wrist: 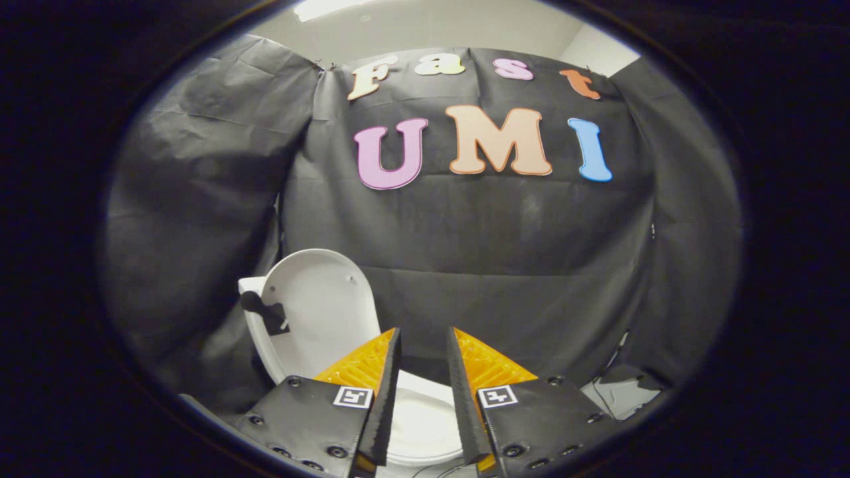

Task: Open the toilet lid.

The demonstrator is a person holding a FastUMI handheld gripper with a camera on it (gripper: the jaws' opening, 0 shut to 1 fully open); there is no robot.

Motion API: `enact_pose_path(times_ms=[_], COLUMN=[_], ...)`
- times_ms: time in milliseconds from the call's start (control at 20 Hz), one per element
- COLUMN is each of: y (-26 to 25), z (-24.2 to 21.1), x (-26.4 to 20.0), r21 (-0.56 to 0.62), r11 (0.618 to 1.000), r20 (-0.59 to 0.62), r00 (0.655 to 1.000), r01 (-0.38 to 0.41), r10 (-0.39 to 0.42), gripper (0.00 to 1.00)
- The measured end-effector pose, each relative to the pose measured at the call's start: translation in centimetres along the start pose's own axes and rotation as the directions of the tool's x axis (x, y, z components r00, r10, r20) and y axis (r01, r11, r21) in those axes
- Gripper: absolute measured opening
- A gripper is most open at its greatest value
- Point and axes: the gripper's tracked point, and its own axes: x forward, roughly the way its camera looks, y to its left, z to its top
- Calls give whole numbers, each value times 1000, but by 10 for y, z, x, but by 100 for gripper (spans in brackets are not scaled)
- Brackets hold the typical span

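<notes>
The toilet lid [319, 312] stands up, leaning back on the tank behind it. So we think the job looks done, or nearly done. Below it sits the white toilet seat [418, 425], lying flat on the bowl. Our claw [423, 345] hangs over the seat with its two fingers apart and nothing between them. It is not touching the lid. Behind everything hangs the black cloth wall [518, 265].
</notes>
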Motion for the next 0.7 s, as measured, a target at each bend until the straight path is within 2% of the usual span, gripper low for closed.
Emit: enact_pose_path(times_ms=[400,700], y=[-49,-53], z=[-12,-28], x=[-37,-47], r21=[37,35], r11=[993,991], r20=[1,-39], r00=[993,991], r01=[115,127], r10=[-115,-126], gripper=[43,44])
